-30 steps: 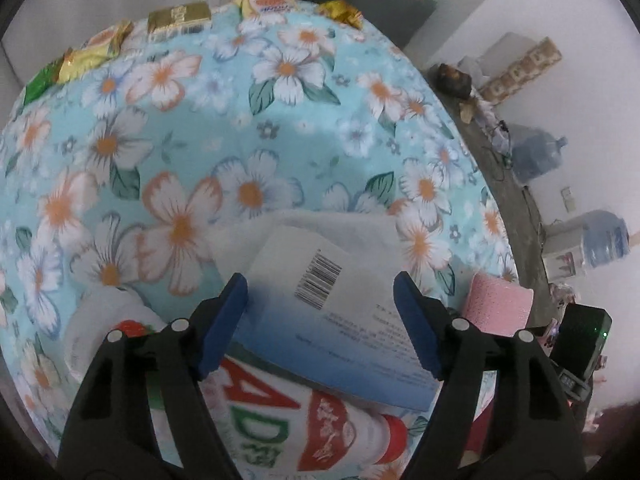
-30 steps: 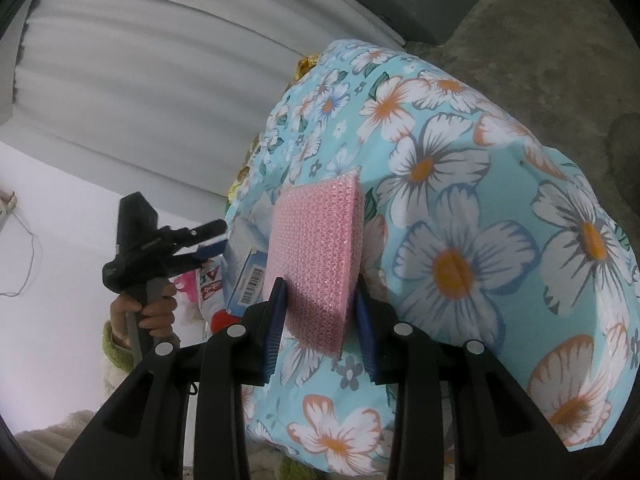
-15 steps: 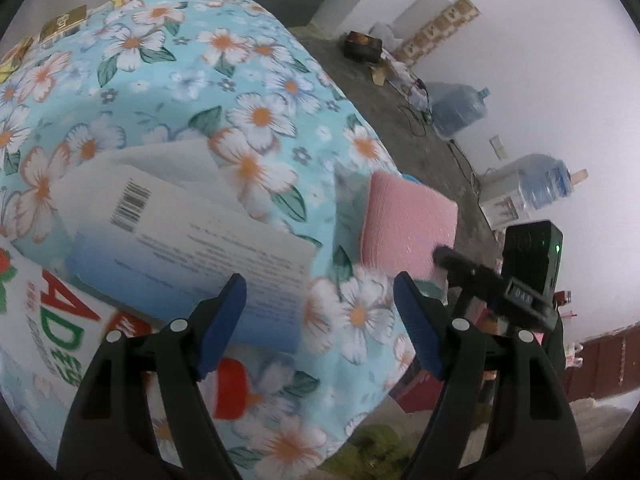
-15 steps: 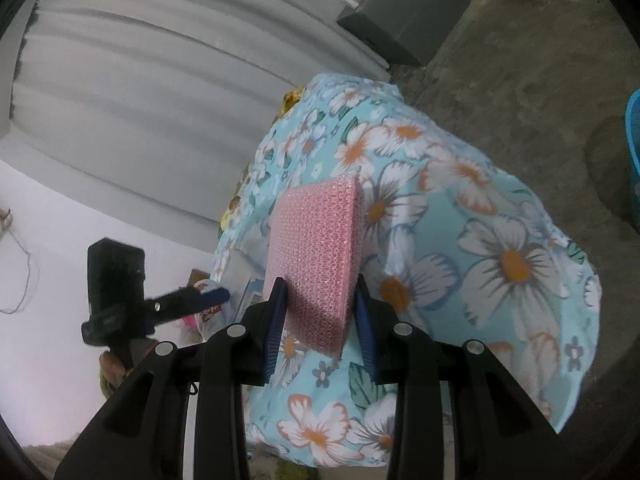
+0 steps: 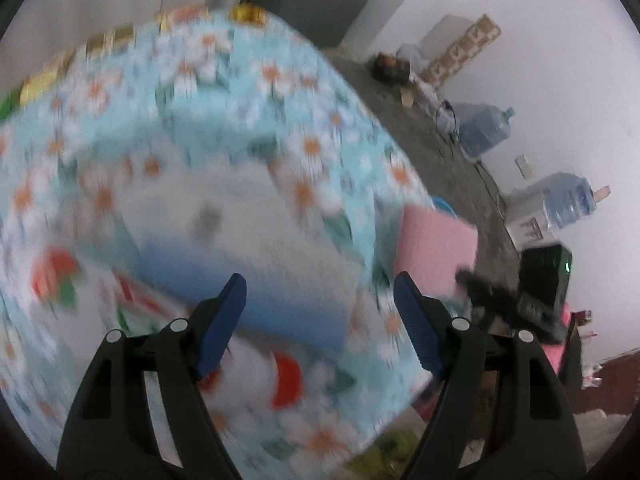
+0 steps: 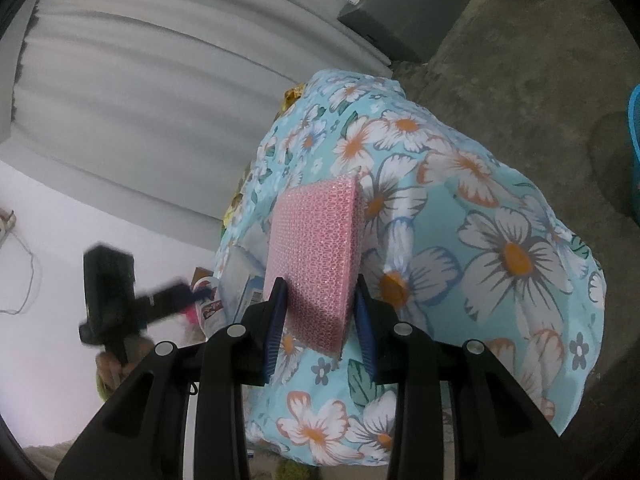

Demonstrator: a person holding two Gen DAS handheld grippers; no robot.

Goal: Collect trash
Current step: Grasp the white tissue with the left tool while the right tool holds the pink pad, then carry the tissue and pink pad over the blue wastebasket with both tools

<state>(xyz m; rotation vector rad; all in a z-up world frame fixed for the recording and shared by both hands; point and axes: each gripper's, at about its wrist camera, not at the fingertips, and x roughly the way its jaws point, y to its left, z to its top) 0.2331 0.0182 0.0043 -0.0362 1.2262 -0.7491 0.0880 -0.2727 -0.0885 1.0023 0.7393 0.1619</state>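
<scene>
My right gripper (image 6: 320, 304) is shut on a pink sponge (image 6: 316, 248) and holds it upright beside the edge of the table with the floral cloth (image 6: 500, 248). The sponge also shows in the left wrist view (image 5: 436, 240), with the right gripper's body (image 5: 540, 280) at the right. My left gripper (image 5: 320, 300) is open and empty, low over a white and blue packet (image 5: 256, 248) and a white bottle with red print (image 5: 256, 368). The left wrist view is blurred. The left gripper's body (image 6: 116, 300) shows at the left of the right wrist view.
Gold and green snack wrappers (image 5: 112, 44) lie along the table's far edge. Water jugs (image 5: 484, 128) stand by the wall on the concrete floor. A grey cabinet (image 6: 404, 8) stands by the curtain. A blue bin rim (image 6: 634, 152) shows at the far right.
My left gripper swung right, then back left over the packet and bottle, staying open. My right gripper keeps the pink sponge and has drawn back from the table a little.
</scene>
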